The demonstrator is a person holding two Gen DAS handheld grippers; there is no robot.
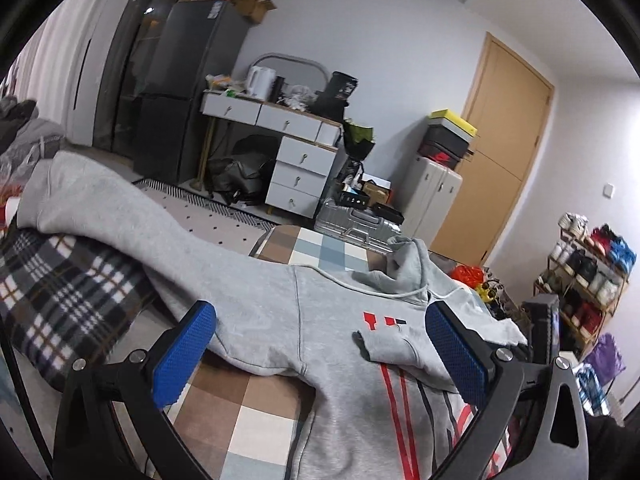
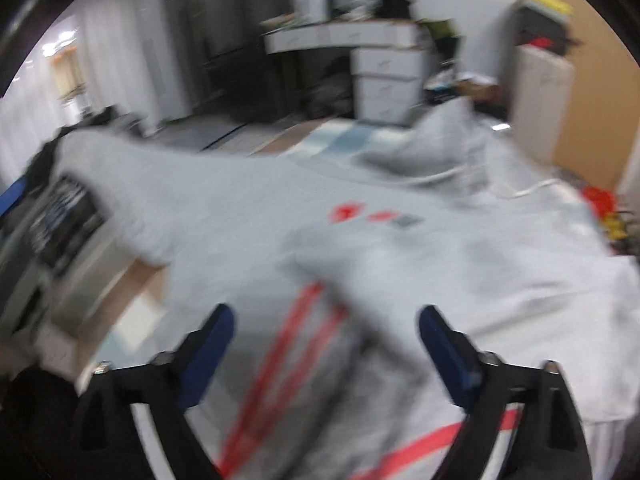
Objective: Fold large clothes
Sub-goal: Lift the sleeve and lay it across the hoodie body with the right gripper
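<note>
1. A grey hoodie [image 1: 280, 320] lies spread face-up on a bed with a checked cover [image 1: 224, 412] of brown, cream and pale blue squares.
2. Its body fills the near middle of both views; the hood [image 1: 412, 268] sits bunched at the far end, with a white drawstring [image 1: 344, 280] trailing from it across the chest.
3. One sleeve [image 1: 92, 204] stretches out far to the left, its ribbed cuff end lying over a dark plaid blanket [image 1: 60, 292].
4. The other sleeve is folded in across the chest, its cuff [image 1: 372, 344] resting just below a small red and dark logo [image 1: 384, 322].
5. Red and dark stripes [image 1: 400, 412] run down the front toward the near edge; in the right wrist view they show as blurred red bands.
6. The fabric is fairly flat over the chest, with soft creases near the hood and folded sleeve.
7. The left gripper [image 1: 320, 352] hangs above the hoodie with its blue pads [image 1: 184, 356] wide apart, nothing between them pressed or held.
8. The right gripper [image 2: 326, 344] is also spread wide above the striped front, its pads clear of the cloth; that view is smeared by motion.
9. Beyond the bed stand a white desk [image 1: 288, 148], a dark fridge [image 1: 188, 92] and a wooden door [image 1: 504, 152].
</note>
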